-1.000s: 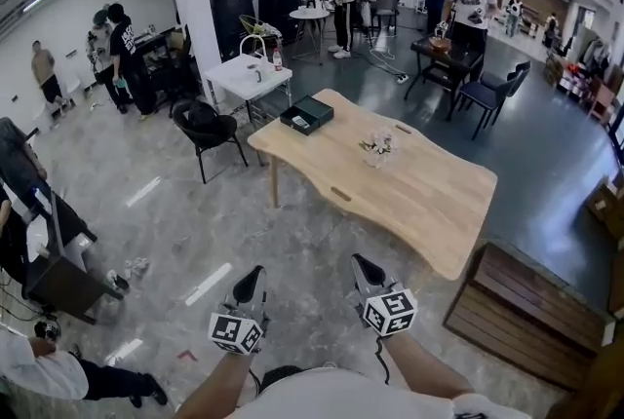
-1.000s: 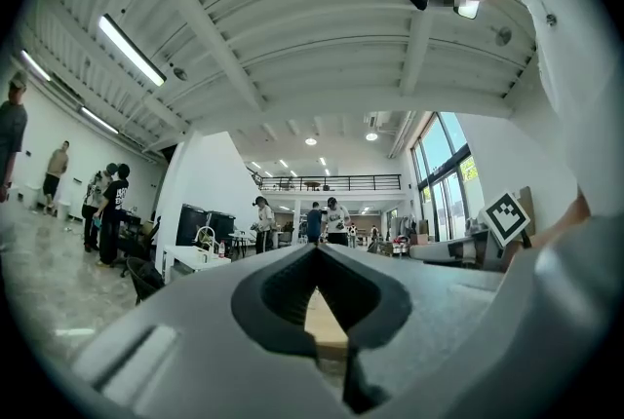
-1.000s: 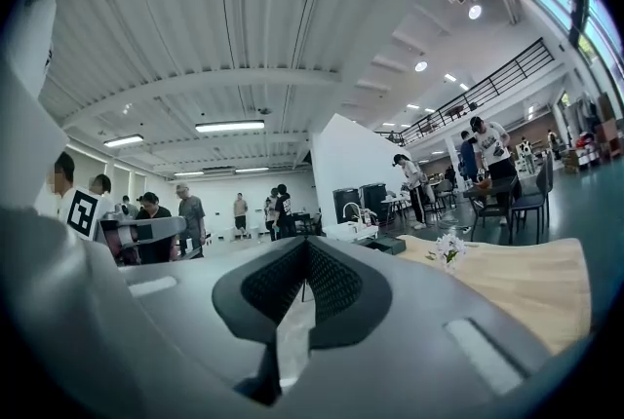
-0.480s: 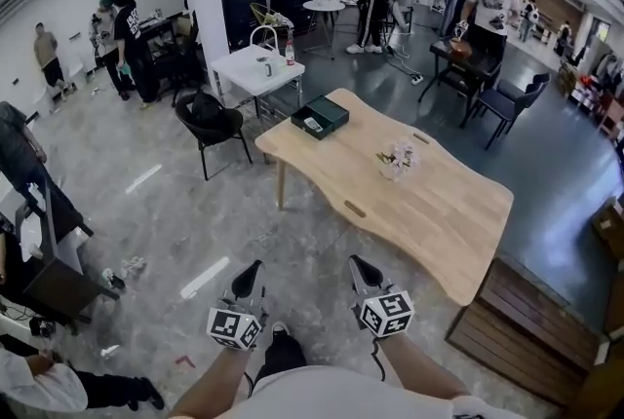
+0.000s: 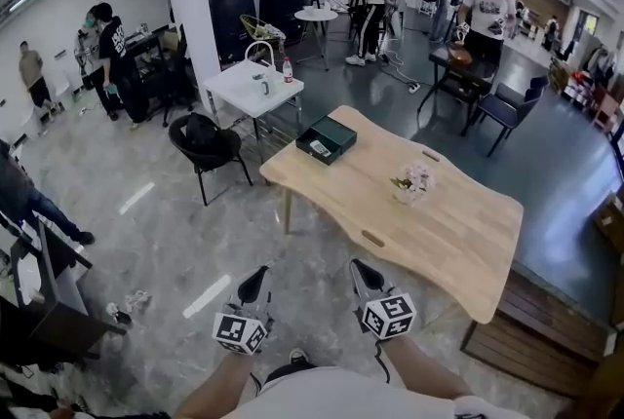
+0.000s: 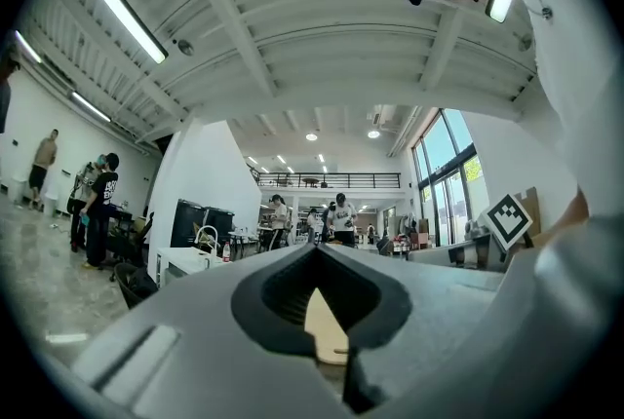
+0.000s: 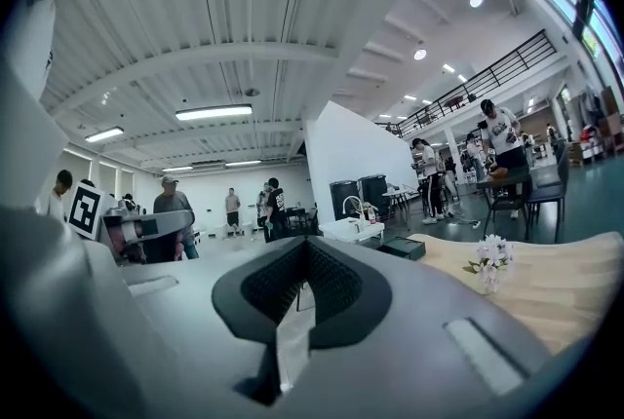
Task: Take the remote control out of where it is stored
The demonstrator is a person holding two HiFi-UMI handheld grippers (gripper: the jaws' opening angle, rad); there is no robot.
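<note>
Wooden table (image 5: 458,232) mid-right, wavy edge. Dark green box (image 5: 339,130) on its far-left corner w/ a small light item inside, too small to ID. Flower vase (image 5: 413,183) near table centre. Left gripper (image 5: 257,275) & right gripper (image 5: 359,265) side by side, low in frame over grey floor, short of the table. Black chair (image 5: 207,139) & white side table (image 5: 255,86) beyond, left of the box. People standing at back

No readable text, label, brand or number in any view.
</note>
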